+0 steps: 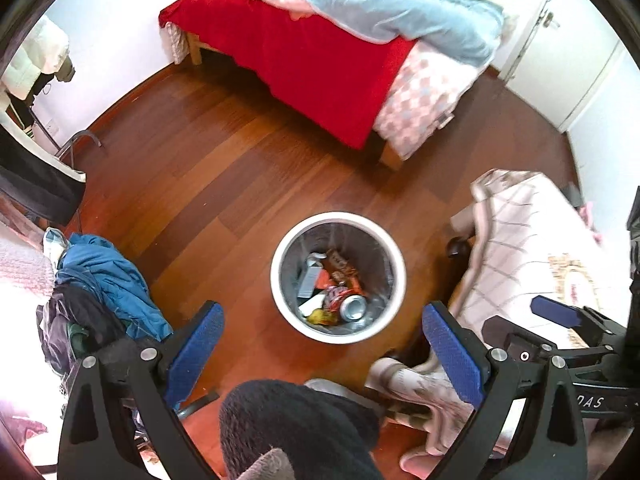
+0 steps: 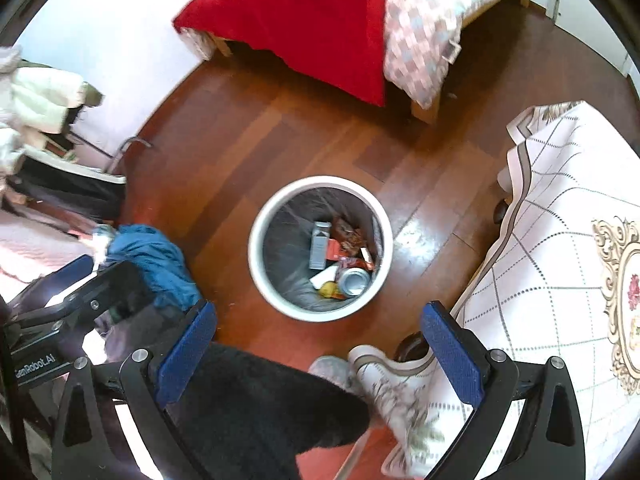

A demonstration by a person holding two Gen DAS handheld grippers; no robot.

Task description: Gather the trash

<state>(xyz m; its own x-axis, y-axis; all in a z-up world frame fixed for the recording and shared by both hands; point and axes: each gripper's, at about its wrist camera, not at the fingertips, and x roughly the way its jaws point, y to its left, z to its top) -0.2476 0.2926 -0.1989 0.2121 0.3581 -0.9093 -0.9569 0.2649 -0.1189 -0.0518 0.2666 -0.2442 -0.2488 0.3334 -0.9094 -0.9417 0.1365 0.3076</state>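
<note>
Bedroom wood floor holds a round bin [image 1: 276,280] of light, crushable trash [image 1: 334,292], best lifted by its stiff rim; left gripper [image 1: 320,344] and right gripper [image 2: 318,340] hover spread wide, empty.

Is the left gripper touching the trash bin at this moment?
Apart. The left wrist view shows the left gripper open and empty, with bare wooden floor visible between both blue fingers and the trash bin.
</note>
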